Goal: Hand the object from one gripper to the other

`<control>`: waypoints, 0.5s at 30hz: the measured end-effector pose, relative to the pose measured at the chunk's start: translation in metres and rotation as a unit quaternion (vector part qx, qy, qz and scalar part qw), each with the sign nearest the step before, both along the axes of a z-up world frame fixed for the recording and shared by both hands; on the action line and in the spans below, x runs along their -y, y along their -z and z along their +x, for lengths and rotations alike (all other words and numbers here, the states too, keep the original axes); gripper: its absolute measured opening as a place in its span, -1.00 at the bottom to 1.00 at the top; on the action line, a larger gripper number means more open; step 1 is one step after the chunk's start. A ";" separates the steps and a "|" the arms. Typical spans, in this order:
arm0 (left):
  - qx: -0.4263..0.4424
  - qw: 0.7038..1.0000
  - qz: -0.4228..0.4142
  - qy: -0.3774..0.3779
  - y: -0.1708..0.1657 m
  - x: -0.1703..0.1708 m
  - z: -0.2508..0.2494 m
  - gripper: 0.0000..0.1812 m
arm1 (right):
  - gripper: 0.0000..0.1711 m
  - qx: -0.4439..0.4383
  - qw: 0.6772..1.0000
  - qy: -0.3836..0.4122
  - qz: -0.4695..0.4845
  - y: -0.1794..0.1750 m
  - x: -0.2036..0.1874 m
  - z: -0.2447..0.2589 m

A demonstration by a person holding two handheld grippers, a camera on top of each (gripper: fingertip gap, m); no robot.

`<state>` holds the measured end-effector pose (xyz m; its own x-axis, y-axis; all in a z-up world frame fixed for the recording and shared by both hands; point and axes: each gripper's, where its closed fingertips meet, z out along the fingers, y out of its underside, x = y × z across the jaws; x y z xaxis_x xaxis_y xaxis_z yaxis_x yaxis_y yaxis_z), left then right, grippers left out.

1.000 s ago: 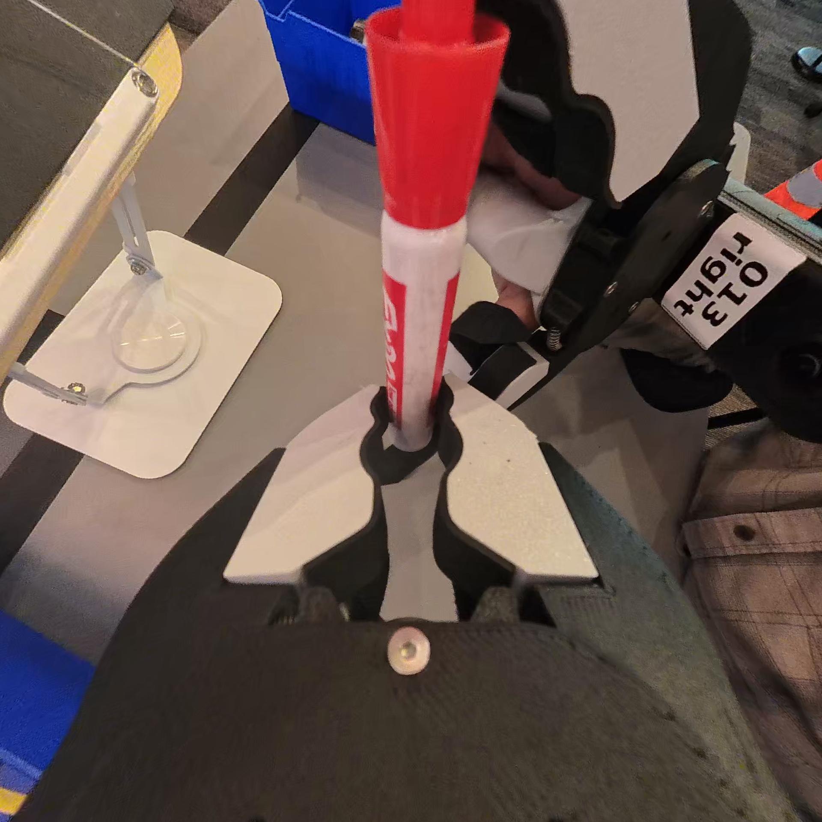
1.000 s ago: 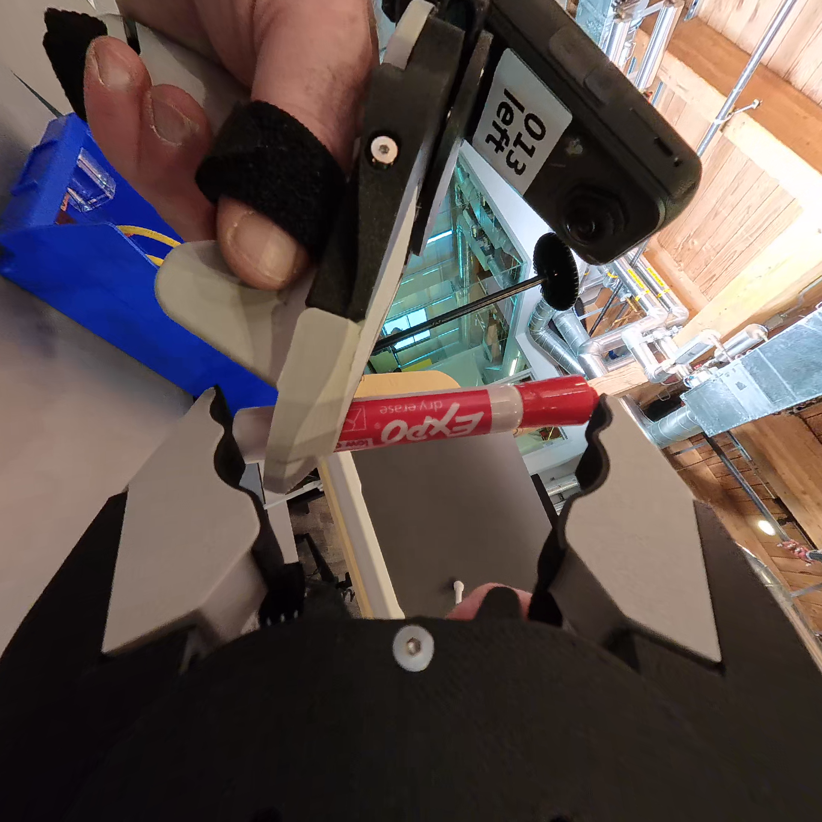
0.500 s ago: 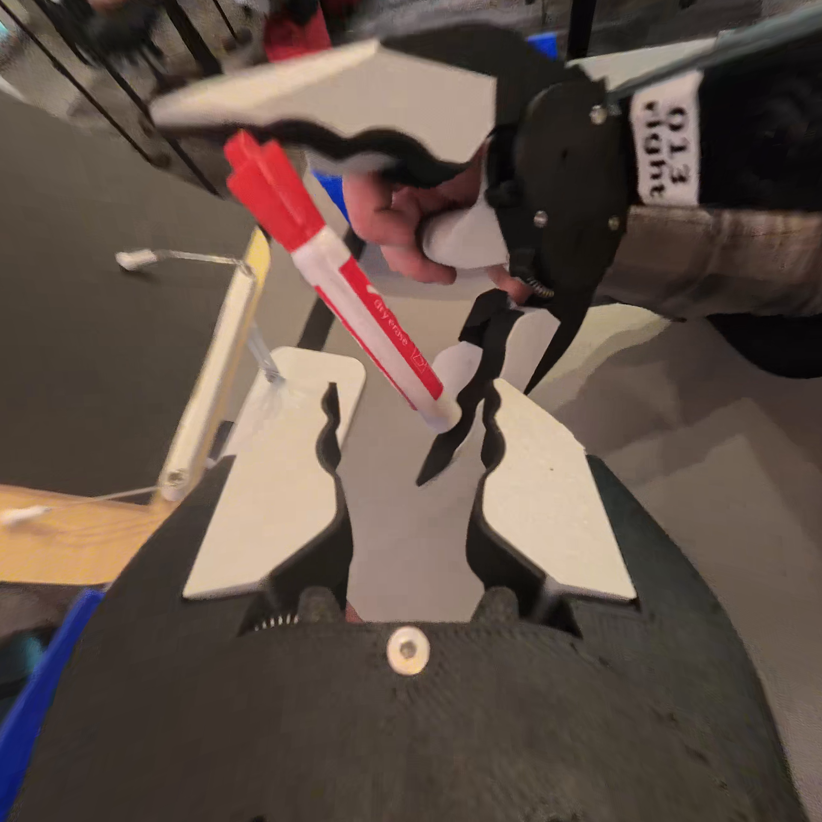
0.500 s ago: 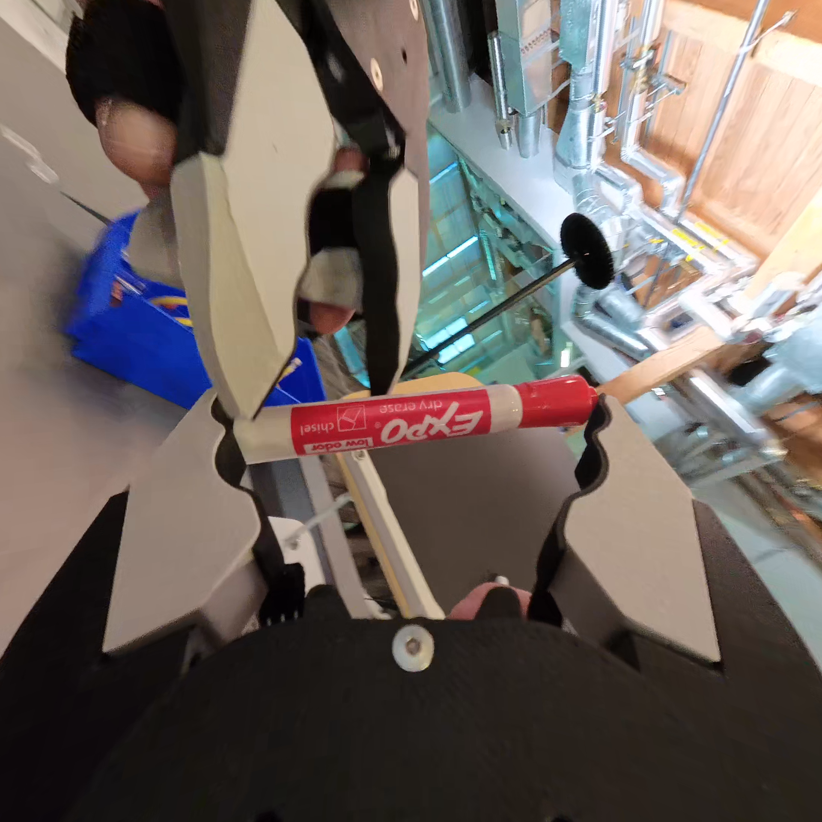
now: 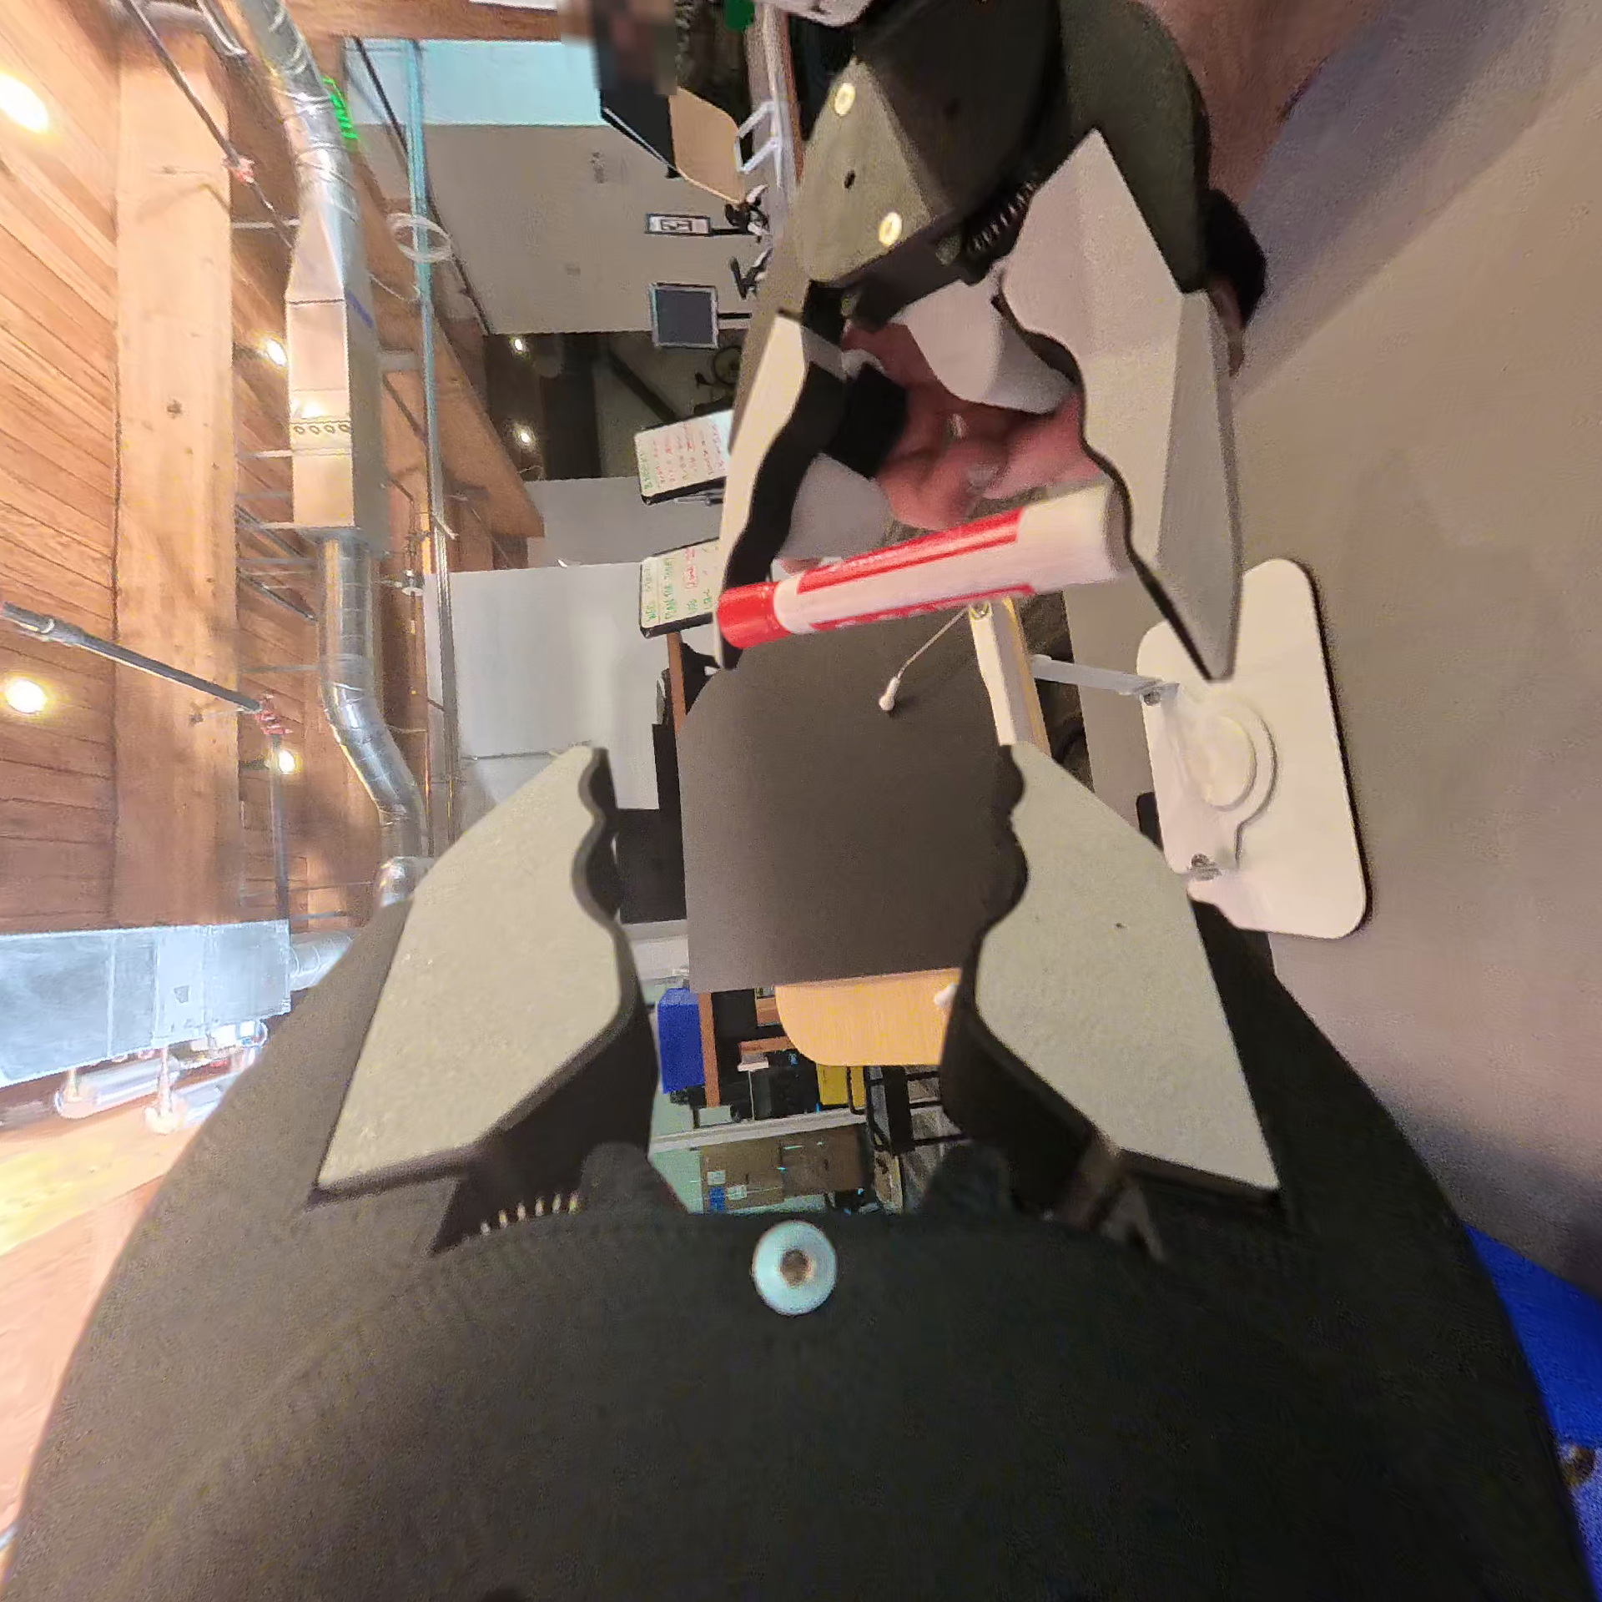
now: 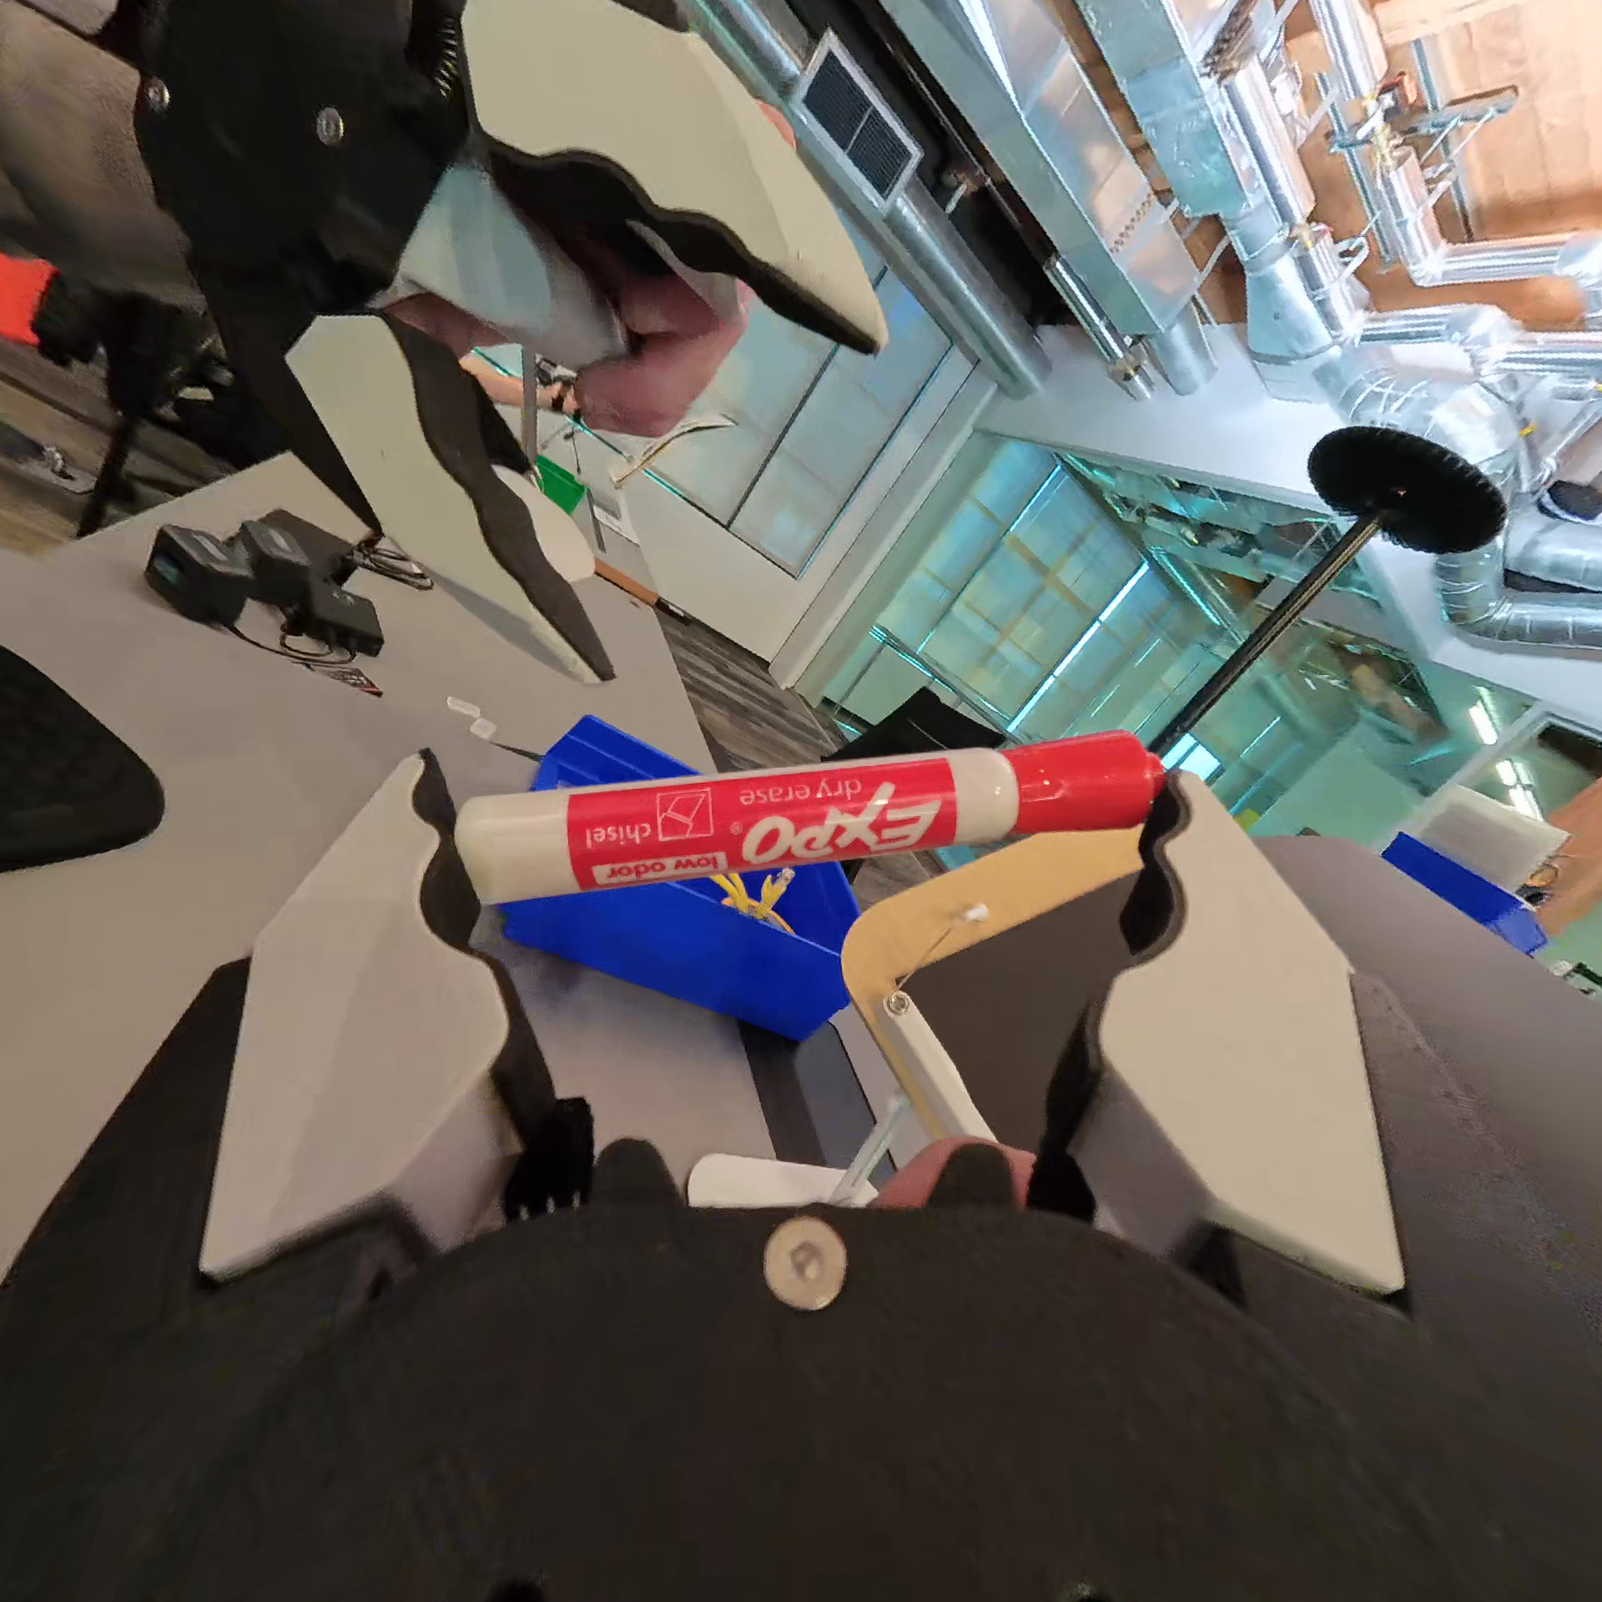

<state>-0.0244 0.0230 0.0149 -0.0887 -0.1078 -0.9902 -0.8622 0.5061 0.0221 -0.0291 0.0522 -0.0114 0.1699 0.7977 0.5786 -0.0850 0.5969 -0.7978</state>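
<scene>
A red and white dry-erase marker is held end to end between the fingertips of my right gripper, red cap at the right finger. The right gripper is shut on it, in the air above the grey table. My left gripper is open and empty, apart from the marker. In the left wrist view the right gripper shows ahead with the marker across its tips. In the right wrist view the left gripper shows at the upper left, jaws apart.
A blue bin with yellow cable sits on the table below the marker. A black board on a white stand base stands nearby. Small black devices with cables lie at the far left.
My left gripper has let go of the marker, opened and drawn back. The marker now rests only in the right gripper, which has swung with it.
</scene>
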 end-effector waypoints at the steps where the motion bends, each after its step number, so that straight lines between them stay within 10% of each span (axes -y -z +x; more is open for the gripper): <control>1: 0.009 1.000 -0.010 -0.001 -0.001 0.001 0.003 -0.08 | 0.75 0.001 1.000 0.000 0.004 0.000 0.001 0.000; 15: 0.054 0.972 -0.229 0.002 0.022 0.001 0.026 0.26 | 0.75 -0.005 0.998 -0.027 0.048 -0.007 0.027 -0.001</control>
<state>0.0020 0.0222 -0.0075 0.0110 -0.5385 -0.8425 -0.8446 0.4460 -0.2961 -0.0299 0.0254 -0.0043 0.1355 0.7466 0.6513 -0.1269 0.6650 -0.7360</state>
